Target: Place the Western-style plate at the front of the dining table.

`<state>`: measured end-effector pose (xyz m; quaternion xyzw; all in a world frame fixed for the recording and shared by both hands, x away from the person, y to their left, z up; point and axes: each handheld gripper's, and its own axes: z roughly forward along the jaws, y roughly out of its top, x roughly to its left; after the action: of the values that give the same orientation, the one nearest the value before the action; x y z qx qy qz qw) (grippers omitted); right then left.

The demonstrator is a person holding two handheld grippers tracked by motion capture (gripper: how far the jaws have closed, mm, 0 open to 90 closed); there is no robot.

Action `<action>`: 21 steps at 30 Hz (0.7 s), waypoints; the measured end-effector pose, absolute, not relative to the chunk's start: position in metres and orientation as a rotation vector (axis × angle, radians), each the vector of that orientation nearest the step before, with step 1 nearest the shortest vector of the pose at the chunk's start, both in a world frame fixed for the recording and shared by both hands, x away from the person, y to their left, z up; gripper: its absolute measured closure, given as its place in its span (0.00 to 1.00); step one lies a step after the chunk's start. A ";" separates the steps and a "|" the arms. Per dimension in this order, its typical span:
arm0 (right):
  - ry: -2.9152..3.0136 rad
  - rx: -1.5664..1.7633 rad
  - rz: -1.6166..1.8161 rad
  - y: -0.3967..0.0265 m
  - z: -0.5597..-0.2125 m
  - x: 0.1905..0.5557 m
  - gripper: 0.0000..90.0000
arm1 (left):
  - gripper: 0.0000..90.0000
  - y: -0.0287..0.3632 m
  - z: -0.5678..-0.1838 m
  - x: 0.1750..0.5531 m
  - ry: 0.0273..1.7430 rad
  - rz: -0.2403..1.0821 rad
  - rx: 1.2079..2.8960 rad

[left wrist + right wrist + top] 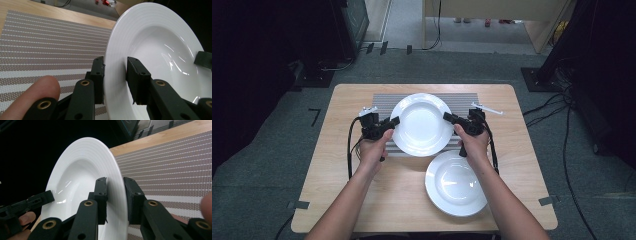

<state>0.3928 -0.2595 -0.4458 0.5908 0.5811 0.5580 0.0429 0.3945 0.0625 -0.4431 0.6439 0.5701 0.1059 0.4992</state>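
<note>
A white deep plate [422, 125] is held over a striped placemat [462, 100] between my two grippers. On its left rim my left gripper [394, 121] is shut; in the left gripper view the jaws of the left gripper [115, 67] pinch the plate [160, 42] from both sides. My right gripper [447, 117] is shut on the opposite rim, and the right gripper view shows the right gripper [115, 186] clamping the plate [82, 170]. Each gripper's jaw tip shows across the bowl in the other's view: the right gripper [202, 60], the left gripper [37, 200].
A second white deep plate [456, 182] lies on the wooden table [342, 165] at the front right, just below my right hand. The placemat [50, 45] spreads under the held plate. Cables and dark equipment stand on the floor around the table.
</note>
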 end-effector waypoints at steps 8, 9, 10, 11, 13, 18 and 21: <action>1.789 1.850 1.599 -0.255 -0.462 0.414 0.81 | 0.76 0.058 -0.458 0.417 1.432 0.246 1.596; 1.793 1.859 1.587 -0.254 -0.463 0.417 0.81 | 0.76 0.058 -0.459 0.420 1.438 0.242 1.601; 1.793 1.869 1.576 -0.254 -0.465 0.419 0.80 | 0.76 0.058 -0.461 0.423 1.448 0.236 1.602; 1.790 1.878 1.570 -0.253 -0.466 0.422 0.80 | 0.76 0.057 -0.463 0.425 1.456 0.234 1.602; 1.779 1.891 1.563 -0.253 -0.468 0.427 0.80 | 0.76 0.056 -0.466 0.429 1.473 0.224 1.596; 1.774 1.930 1.537 -0.253 -0.472 0.440 0.80 | 0.75 0.053 -0.472 0.439 1.500 0.207 1.609; 1.737 1.982 1.551 -0.255 -0.475 0.446 0.80 | 0.75 0.051 -0.475 0.444 1.514 0.206 1.611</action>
<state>0.4464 -0.2549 -0.4751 0.6474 0.5677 0.5068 0.0418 0.4445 0.0514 -0.4748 0.6498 0.6109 0.0831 0.4446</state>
